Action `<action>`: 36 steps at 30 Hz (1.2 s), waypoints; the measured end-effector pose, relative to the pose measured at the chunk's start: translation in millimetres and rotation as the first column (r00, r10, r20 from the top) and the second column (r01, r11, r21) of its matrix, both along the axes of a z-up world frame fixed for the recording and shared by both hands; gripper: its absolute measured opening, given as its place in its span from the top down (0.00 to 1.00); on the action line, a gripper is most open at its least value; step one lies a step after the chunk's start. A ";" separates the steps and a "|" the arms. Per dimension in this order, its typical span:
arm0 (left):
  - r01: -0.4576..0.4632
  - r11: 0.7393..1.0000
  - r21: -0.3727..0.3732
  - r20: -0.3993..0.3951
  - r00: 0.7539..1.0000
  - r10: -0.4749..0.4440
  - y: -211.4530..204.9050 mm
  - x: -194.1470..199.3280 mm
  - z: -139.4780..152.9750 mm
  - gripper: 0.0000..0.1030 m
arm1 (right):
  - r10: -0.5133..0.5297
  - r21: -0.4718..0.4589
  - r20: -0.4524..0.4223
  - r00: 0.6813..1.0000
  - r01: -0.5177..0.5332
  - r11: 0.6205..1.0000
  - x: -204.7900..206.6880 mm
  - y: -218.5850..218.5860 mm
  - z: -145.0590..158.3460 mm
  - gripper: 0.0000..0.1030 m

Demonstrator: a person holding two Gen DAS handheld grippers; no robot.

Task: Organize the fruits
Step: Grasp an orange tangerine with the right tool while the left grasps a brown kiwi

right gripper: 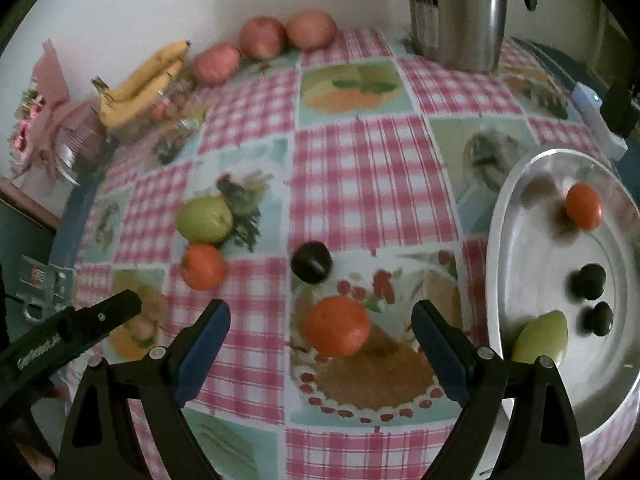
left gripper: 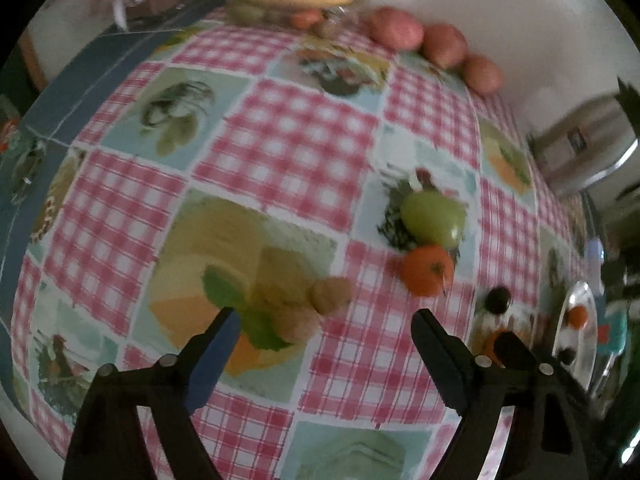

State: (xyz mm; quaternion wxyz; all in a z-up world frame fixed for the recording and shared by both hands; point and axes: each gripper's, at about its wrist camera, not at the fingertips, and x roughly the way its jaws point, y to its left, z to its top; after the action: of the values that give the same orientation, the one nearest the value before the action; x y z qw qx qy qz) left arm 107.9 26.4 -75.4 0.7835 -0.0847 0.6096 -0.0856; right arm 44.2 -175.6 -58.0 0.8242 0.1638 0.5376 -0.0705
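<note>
My right gripper (right gripper: 320, 316) is open and empty, its jaws on either side of an orange (right gripper: 337, 326) on the checked tablecloth. A dark plum (right gripper: 311, 262) lies just beyond it. A silver tray (right gripper: 504, 240) at the right holds an orange (right gripper: 583, 206), two dark plums (right gripper: 592, 281) and a green fruit (right gripper: 541, 336). My left gripper (left gripper: 322, 318) is open and empty above the cloth, near a small brown fruit (left gripper: 331, 295). A green apple (left gripper: 434, 214), an orange (left gripper: 427, 269) and a dark plum (left gripper: 497, 300) lie to its right.
Three red apples (right gripper: 262, 38) line the back wall. Bananas (right gripper: 144, 84) rest on a glass bowl at the back left. A steel thermos (right gripper: 456, 12) stands at the back right. A pink flower bunch (right gripper: 52, 120) is at the left table edge.
</note>
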 end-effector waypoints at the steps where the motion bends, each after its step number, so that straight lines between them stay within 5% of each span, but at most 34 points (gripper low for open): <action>1: 0.012 1.000 0.009 -0.006 1.000 -0.012 -2.0 -0.3 -2.1 0.14 | 0.002 -0.003 -0.010 1.000 -0.002 1.000 0.1 0.0 -2.8 0.10; 7: 0.094 0.988 0.125 -0.037 0.995 -0.090 -14.6 -3.3 -18.0 0.17 | 0.009 -0.016 -0.078 0.997 -0.011 1.000 3.2 0.0 -20.4 0.21; 21: 0.119 0.980 0.163 -0.039 0.993 -0.114 -16.9 -2.3 -20.7 0.72 | 0.025 -0.012 -0.081 0.996 -0.026 1.000 3.1 0.8 -16.6 0.63; 36: 0.101 0.989 0.108 0.071 0.992 -0.109 -11.2 -4.2 34.2 0.72 | 0.000 0.046 -0.046 0.999 0.002 0.999 -4.2 -3.6 0.4 0.64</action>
State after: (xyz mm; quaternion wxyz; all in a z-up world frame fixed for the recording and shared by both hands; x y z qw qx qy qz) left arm 103.7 15.2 -41.2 0.8041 -0.0084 0.5863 -0.0980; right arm 40.0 -179.2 -57.6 0.8075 0.1813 0.5579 -0.0620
